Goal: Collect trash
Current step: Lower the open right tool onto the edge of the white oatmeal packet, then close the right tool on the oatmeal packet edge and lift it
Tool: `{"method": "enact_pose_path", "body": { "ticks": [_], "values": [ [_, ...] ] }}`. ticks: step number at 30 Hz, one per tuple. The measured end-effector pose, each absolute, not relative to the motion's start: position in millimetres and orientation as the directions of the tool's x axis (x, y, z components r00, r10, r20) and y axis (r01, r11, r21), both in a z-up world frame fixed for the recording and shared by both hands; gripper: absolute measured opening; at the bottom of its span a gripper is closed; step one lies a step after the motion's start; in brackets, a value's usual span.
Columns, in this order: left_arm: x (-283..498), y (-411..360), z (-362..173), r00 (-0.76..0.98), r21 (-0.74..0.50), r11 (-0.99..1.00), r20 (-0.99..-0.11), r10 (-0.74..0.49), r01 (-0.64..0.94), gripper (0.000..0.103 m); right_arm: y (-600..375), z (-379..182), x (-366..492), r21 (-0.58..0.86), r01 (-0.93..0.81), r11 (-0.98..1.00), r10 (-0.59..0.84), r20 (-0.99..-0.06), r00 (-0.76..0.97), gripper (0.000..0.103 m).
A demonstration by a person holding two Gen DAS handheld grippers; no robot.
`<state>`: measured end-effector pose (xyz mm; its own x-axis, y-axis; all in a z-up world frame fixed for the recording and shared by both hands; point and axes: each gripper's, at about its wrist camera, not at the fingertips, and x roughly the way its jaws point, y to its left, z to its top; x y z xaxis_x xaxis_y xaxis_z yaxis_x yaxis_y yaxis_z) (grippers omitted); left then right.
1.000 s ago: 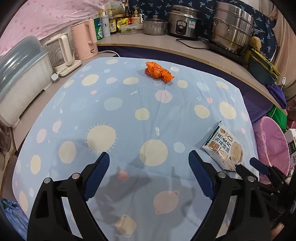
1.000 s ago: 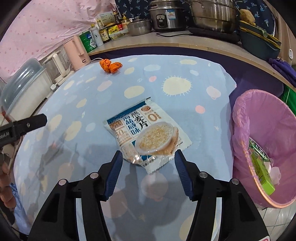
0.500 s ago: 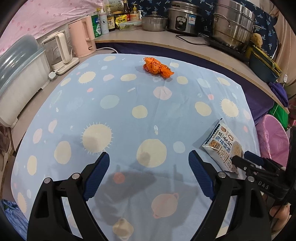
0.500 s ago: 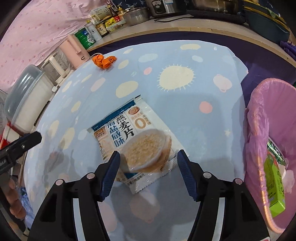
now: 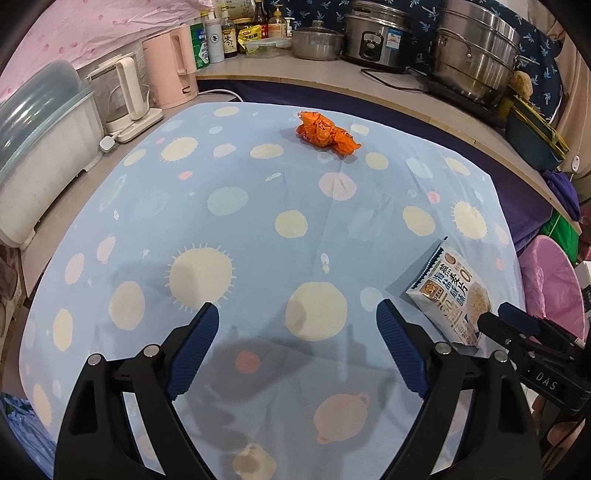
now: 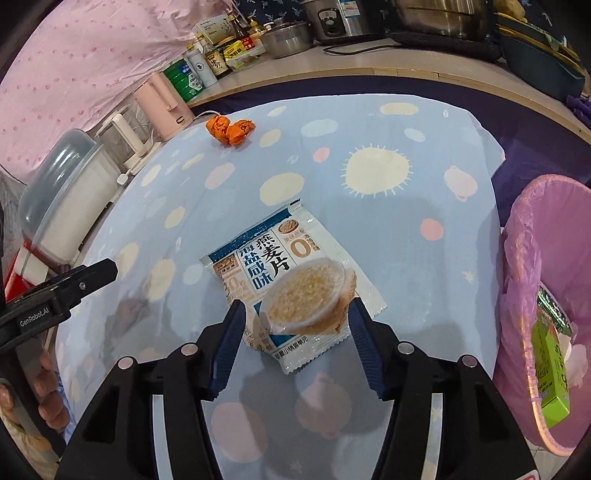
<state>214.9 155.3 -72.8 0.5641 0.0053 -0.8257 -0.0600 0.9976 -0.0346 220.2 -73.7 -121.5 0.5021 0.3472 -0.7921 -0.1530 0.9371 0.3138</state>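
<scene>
A white and blue oatmeal packet (image 6: 291, 284) lies flat on the blue spotted tablecloth (image 6: 369, 221), near its right edge. My right gripper (image 6: 297, 314) is open, its fingers either side of the packet's near end, just above it. The packet also shows in the left wrist view (image 5: 452, 291). A crumpled orange wrapper (image 5: 325, 131) lies at the far side of the cloth; it shows in the right wrist view (image 6: 231, 129) too. My left gripper (image 5: 297, 332) is open and empty over the near middle of the cloth. A pink-lined bin (image 6: 535, 258) stands right of the table.
The bin holds a green carton (image 6: 550, 365). Along the left stand a lidded white container (image 5: 40, 147), a clear kettle (image 5: 125, 96) and a pink kettle (image 5: 171, 70). The counter behind holds bottles, a rice cooker (image 5: 376, 33) and a steel steamer (image 5: 476, 48).
My right gripper has moved forward and down over the packet, so its fingers now straddle the packet's near end. My left gripper has drifted slightly forward and stayed open.
</scene>
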Motion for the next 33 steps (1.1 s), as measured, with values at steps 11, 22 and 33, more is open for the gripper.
{"method": "enact_pose_path", "body": {
  "ticks": [11,22,33],
  "values": [
    [219,186,-75,0.566,-0.036,0.993,-0.824,0.034,-0.112,0.083,-13,-110,240,0.251,-0.211,0.945,0.326,-0.791,0.517,0.054],
    [240,231,-80,0.558,-0.042,0.987,-0.828,0.053,-0.156,0.083,29,-129,271,0.181,-0.079,0.98,0.196,-0.844,0.499,0.022],
    [253,232,-88,0.544,-0.074,0.993,-0.839,-0.015,-0.087,0.083,25,-130,249,0.184,-0.014,0.983,0.167,-0.853,0.495,0.001]
  ]
}}
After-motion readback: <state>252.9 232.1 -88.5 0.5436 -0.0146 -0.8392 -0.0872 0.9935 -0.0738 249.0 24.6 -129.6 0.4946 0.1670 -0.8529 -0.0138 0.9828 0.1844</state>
